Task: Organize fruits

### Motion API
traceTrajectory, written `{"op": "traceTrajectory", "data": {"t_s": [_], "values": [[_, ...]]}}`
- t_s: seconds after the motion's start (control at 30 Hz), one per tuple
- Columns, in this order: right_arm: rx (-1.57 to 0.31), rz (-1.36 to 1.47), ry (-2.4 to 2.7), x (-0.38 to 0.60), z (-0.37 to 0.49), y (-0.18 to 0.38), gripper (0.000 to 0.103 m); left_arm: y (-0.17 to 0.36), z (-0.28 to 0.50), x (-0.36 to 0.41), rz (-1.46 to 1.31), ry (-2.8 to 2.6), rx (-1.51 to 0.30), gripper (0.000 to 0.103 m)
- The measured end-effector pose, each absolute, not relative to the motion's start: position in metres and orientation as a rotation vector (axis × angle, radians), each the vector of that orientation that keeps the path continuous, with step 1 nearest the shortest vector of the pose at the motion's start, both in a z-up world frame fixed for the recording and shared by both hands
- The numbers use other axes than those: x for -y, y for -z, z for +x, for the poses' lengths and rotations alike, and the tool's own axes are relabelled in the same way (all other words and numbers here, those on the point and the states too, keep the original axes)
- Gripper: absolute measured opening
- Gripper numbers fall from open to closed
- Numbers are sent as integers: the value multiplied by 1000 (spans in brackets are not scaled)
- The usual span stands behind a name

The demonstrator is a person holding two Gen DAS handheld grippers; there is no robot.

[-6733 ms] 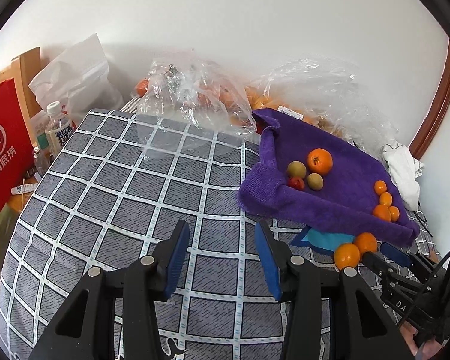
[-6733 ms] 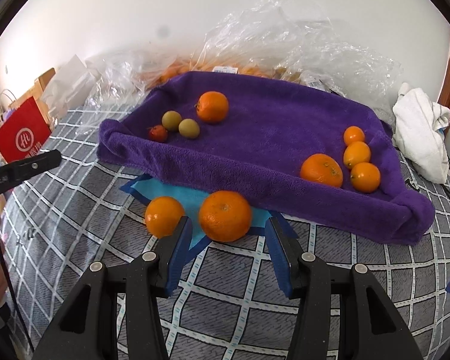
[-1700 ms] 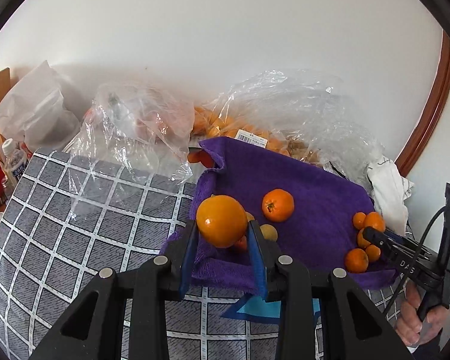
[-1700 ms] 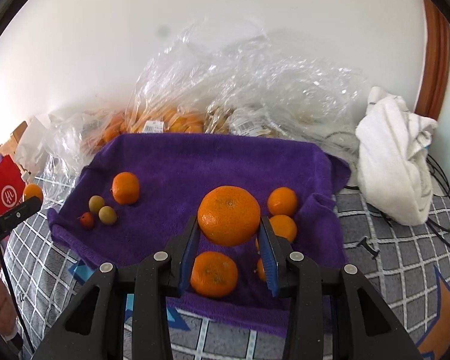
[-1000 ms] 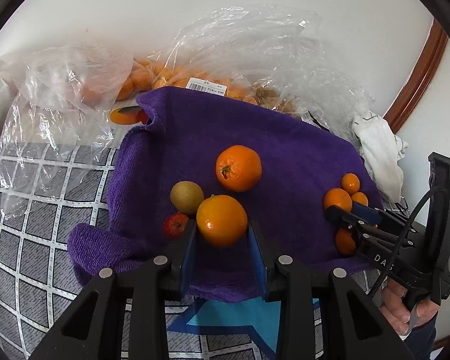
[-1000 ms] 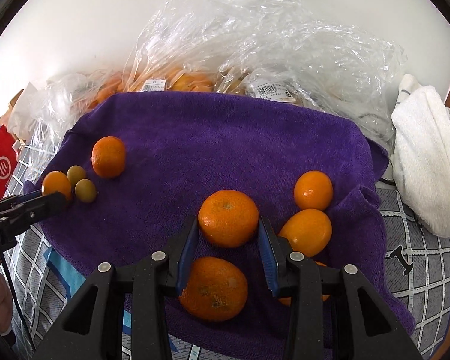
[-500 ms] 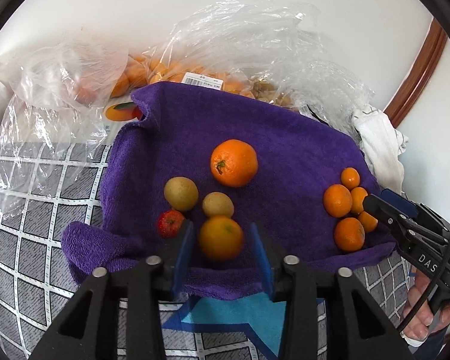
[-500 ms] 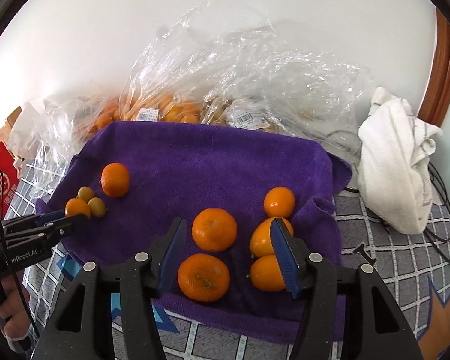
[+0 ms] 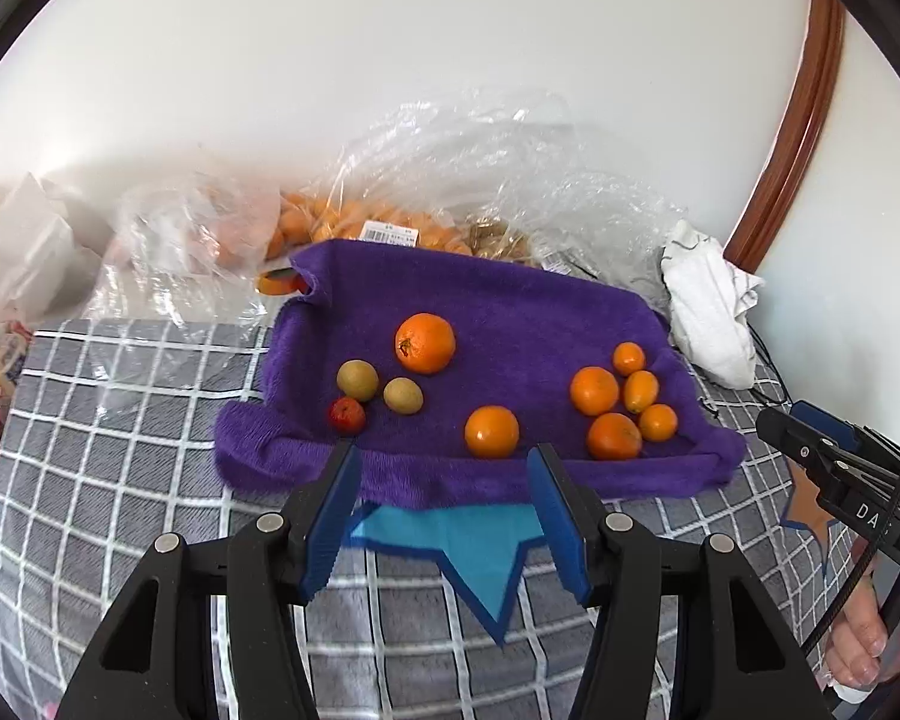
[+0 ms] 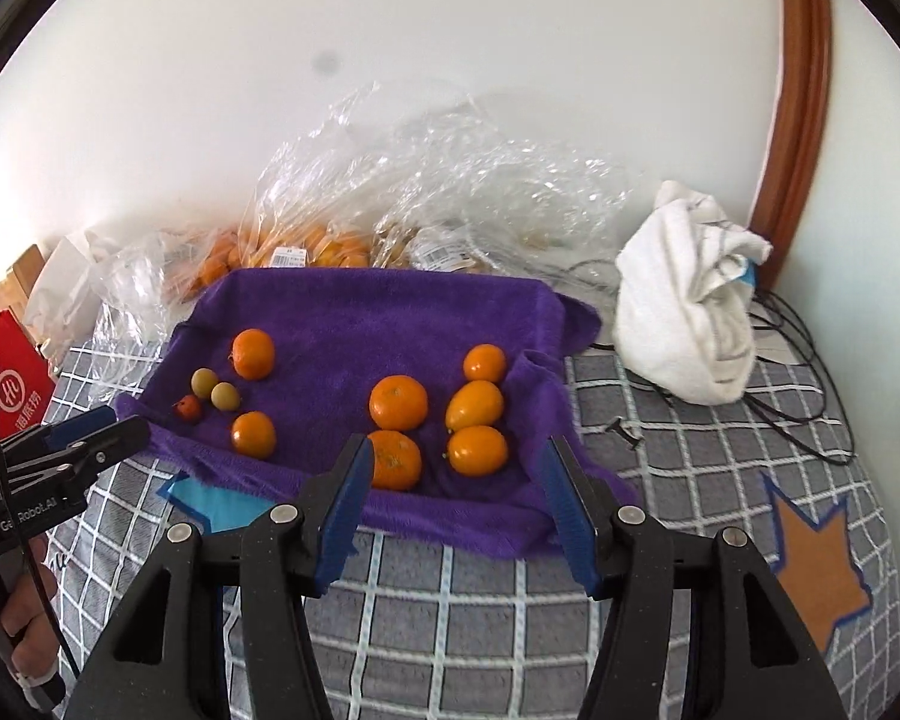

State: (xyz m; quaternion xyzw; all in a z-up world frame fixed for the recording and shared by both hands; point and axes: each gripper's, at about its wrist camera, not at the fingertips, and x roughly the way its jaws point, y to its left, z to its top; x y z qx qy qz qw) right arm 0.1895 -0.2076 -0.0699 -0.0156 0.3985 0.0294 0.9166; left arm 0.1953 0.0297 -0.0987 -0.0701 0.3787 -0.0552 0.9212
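oranges glossy, round, on purple towel; left gripper and right gripper jaws released, empty, just opened.

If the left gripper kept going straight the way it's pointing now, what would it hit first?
Probably the near edge of the purple towel, with the lone orange just past it. The left gripper is open and empty; depth is uncertain.

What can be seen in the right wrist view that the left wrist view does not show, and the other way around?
Only the right wrist view shows the red bag at the left edge and the whole orange star patch. Only the left wrist view shows the whole blue star patch and the white paper bag. Both show the purple towel with the fruits, the white cloth, and the open, empty left gripper and right gripper.
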Motion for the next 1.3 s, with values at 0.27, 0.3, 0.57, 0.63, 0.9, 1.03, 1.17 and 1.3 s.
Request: {"op": "traceTrajectory", "data": {"t_s": [0.27,0.3,0.57,0.63,0.9,1.03,1.17,1.3], "values": [[-759,-37,-9,219,129,46,78,75,132,-12,-104,88,-719,69],[-746,-38,-14,220,122,42,84,72,125,-10,-96,86,-714,70],[-700,-28,-14,225,73,14,93,47,82,-5,-85,74,-681,81],[-675,-17,6,227,60,8,95,41,70,-4,-81,66,-659,82],[-666,12,-10,232,31,0,95,24,41,2,-34,36,-607,84],[-666,0,2,233,25,1,96,21,36,0,-52,45,-596,84],[-666,-5,11,234,23,2,96,22,35,3,-35,44,-600,84],[-675,0,0,235,24,4,96,22,33,4,-35,45,-597,84]]}}
